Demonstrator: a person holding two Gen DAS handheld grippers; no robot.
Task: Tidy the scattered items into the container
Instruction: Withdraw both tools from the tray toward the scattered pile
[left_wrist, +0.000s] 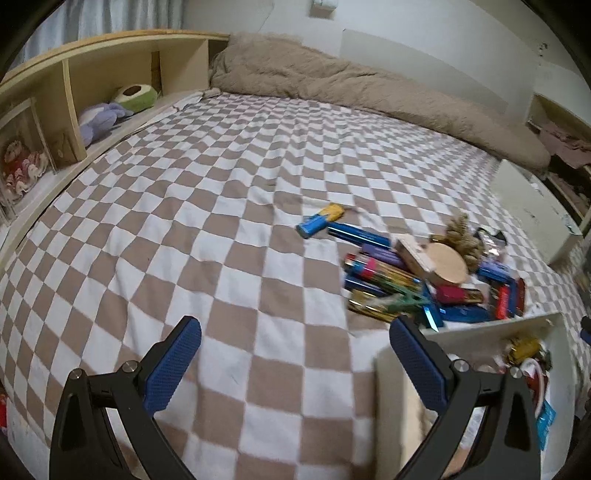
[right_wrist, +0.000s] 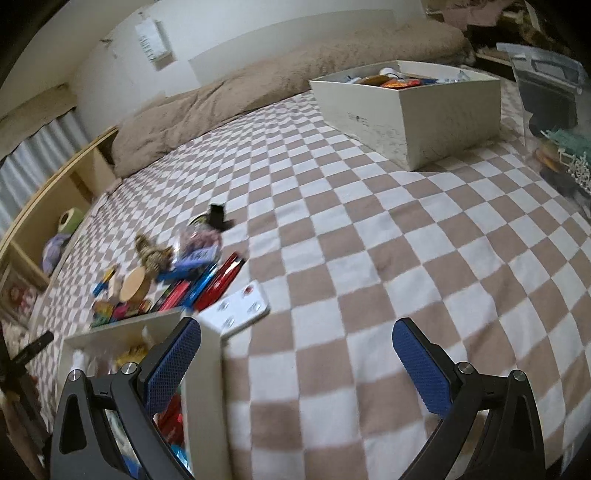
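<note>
Nearest, the left gripper (left_wrist: 295, 363) and the right gripper (right_wrist: 297, 363) both hang with blue-padded jaws spread wide, grasping nothing, above the brown-and-white checkered bedspread (left_wrist: 221, 240). Just beside them stands the white rectangular box (right_wrist: 205, 387), already holding a few items. Touching its far wall lies the heap of colourful scattered packets and sticks (left_wrist: 410, 280), a round wooden disc (right_wrist: 136, 284) among them. Farther off sits a second white box (right_wrist: 413, 110), then the beige fluffy blanket (left_wrist: 332, 81).
</note>
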